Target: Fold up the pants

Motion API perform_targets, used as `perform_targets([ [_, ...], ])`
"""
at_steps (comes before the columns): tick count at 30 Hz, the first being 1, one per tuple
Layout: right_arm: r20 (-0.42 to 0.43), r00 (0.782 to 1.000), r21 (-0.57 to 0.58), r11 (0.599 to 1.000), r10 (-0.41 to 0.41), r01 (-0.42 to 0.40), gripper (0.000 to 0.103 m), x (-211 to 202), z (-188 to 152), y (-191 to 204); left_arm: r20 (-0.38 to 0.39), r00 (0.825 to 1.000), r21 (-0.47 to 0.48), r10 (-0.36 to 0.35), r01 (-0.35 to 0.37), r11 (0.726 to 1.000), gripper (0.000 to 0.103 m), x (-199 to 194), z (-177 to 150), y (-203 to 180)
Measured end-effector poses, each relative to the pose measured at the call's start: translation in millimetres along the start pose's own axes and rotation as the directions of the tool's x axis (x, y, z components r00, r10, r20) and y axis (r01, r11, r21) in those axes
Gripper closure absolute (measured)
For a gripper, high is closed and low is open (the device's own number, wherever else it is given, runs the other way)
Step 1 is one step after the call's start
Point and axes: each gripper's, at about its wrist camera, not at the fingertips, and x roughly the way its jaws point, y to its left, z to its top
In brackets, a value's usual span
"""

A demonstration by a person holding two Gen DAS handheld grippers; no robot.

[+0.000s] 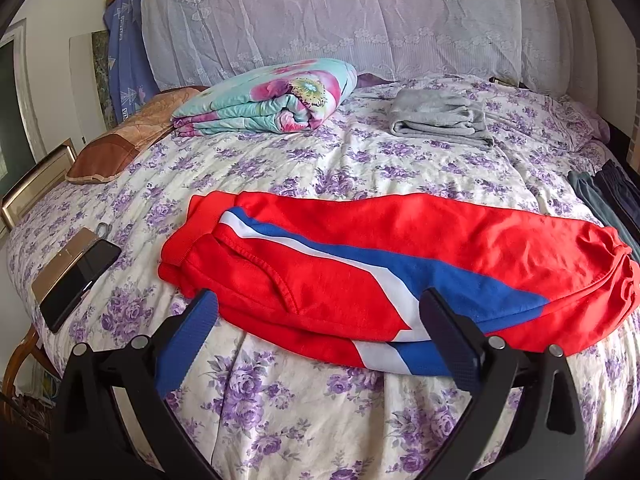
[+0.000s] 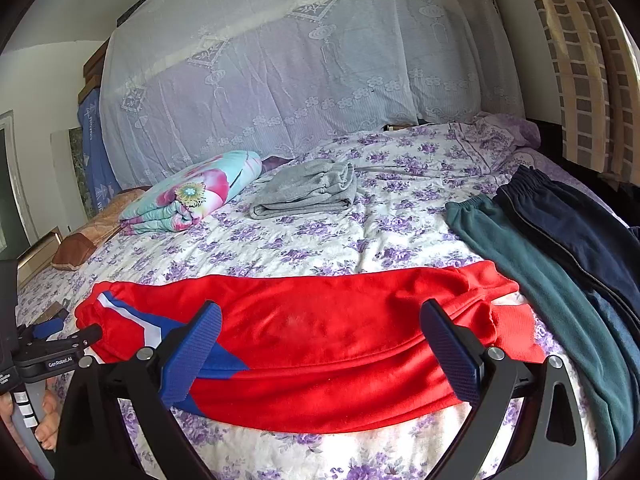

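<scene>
Red pants [image 1: 400, 256] with blue and white side stripes lie folded lengthwise across the floral bedspread [image 1: 280, 412], cuffs to the left, waistband to the right. They also show in the right wrist view [image 2: 320, 344]. My left gripper [image 1: 318, 330] is open and empty, hovering over the pants' near edge. My right gripper [image 2: 320, 344] is open and empty, over the waist half of the pants. The left gripper also shows at the left edge of the right wrist view [image 2: 68, 340].
Folded grey pants [image 1: 440, 118] and a folded floral quilt [image 1: 268, 100] lie at the back. Green pants [image 2: 532, 280] and navy pants [image 2: 580, 232] lie at the right. A phone [image 1: 76, 280] and a brown pillow [image 1: 120, 144] lie at the left.
</scene>
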Motion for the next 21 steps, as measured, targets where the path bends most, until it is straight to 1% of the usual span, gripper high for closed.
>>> perform_targets([
  [21,-0.002,1.0,0.007,1.0,0.001,-0.001,0.003,0.9,-0.6,-3.7,-0.006,1.0,-0.001,-0.004,0.004,1.0,0.005,2.0,-4.1,1.0],
])
